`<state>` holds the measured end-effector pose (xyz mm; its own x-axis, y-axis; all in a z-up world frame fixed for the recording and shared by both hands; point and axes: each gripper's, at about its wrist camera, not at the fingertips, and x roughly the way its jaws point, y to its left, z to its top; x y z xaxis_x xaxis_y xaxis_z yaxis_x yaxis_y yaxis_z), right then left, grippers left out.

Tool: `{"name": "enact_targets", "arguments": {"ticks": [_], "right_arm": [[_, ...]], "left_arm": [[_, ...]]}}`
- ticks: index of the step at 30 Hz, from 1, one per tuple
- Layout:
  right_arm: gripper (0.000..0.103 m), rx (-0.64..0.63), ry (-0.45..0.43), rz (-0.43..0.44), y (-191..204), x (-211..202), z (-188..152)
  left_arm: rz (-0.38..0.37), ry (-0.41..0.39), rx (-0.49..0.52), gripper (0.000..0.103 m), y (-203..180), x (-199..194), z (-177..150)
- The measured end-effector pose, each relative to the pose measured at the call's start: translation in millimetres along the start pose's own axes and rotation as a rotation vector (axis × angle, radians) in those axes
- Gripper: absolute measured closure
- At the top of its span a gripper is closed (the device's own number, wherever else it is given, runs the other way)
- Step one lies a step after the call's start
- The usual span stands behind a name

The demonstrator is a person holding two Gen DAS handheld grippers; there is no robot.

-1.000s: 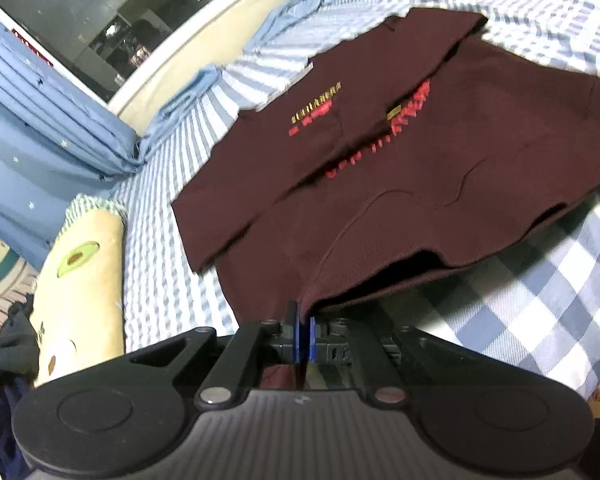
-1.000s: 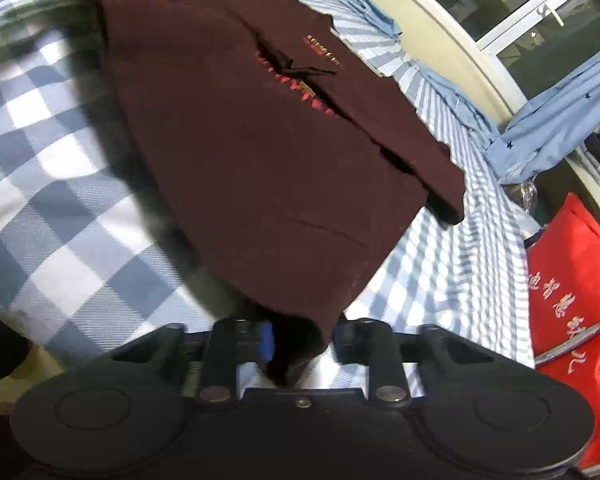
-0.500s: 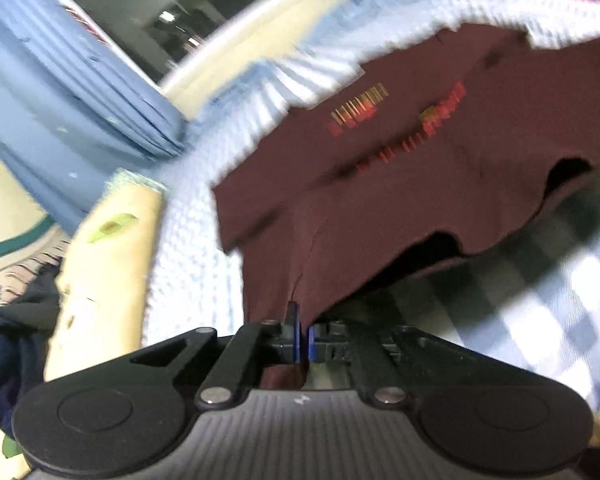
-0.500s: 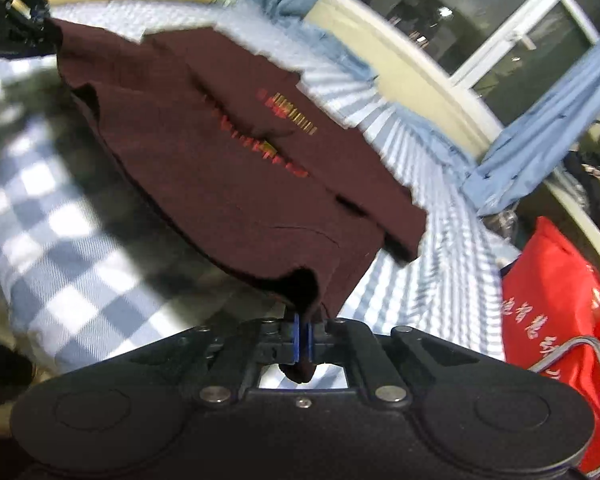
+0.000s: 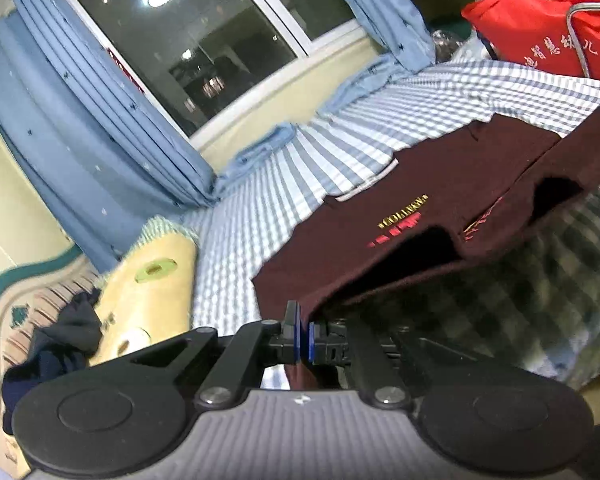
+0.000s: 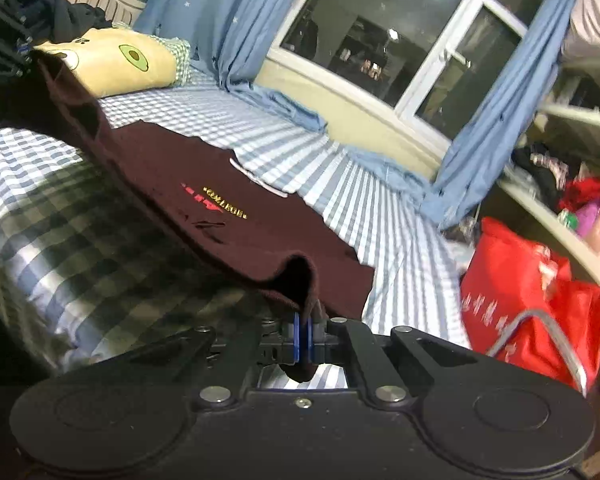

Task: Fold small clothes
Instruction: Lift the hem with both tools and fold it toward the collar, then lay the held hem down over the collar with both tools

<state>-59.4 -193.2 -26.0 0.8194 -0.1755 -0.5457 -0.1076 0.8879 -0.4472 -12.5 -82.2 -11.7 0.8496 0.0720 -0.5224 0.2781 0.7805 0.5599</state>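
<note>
A dark maroon t-shirt (image 5: pixel 452 184) with gold and red lettering lies on a blue checked bed sheet (image 5: pixel 260 200). Its near hem is lifted off the bed and stretched between my two grippers. My left gripper (image 5: pixel 304 340) is shut on one hem corner. My right gripper (image 6: pixel 303 340) is shut on the other hem corner, and the shirt (image 6: pixel 204 184) sags in a fold just above it. The collar end rests on the sheet. The left gripper also shows at the far left of the right wrist view (image 6: pixel 8 56), holding the cloth.
A yellow avocado-print pillow (image 5: pixel 148 292) lies at the head of the bed with dark clothes (image 5: pixel 64 340) beside it. A red bag (image 6: pixel 532 300) stands at the bed's other end. Blue curtains (image 5: pixel 80 128) and a window run along the far side.
Both grippers have lifted the shirt's hem up off the bed and tilted upward, so the window and curtains fill the views. The lifted half hangs above the sheet.
</note>
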Motion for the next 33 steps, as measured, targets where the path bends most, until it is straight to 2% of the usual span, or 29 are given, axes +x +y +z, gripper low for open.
{"name": "enact_targets", "arguments": {"ticks": [4,9,14,17,22,25,29,33], "right_arm": [[0.101,0.035,-0.012,-0.004,-9.7,19.4,7.6],[0.101,0.086,-0.103,-0.058,-43.5,57.6,46.0],[0.101,0.069,-0.174,-0.076,-79.3,118.1,98.3],[0.101,0.038,-0.177,-0.084,-94.9,162.2,125.2],[0.101,0.011,-0.112,-0.084,-114.2,254.0,160.8],[0.101,-0.021,-0.054,-0.08,-115.6,304.8,172.6],[0.101,-0.058,0.044,-0.058,-112.5,373.1,181.2],[0.101,-0.08,0.12,-0.037,-102.1,421.8,183.3]], "left_arm": [[0.01,-0.022,-0.021,0.1,8.3,16.0,20.1],[0.005,-0.105,-0.006,0.1,33.1,51.3,60.3],[-0.006,-0.132,0.084,0.1,56.0,113.1,111.8],[-0.026,-0.119,0.106,0.1,68.1,158.0,140.2],[-0.064,-0.083,0.141,0.1,76.7,244.8,172.5],[-0.118,-0.037,0.148,0.1,77.4,303.2,182.8],[-0.197,0.049,0.139,0.1,72.3,376.4,189.7],[-0.253,0.108,0.153,0.1,63.1,429.7,186.8]]}}
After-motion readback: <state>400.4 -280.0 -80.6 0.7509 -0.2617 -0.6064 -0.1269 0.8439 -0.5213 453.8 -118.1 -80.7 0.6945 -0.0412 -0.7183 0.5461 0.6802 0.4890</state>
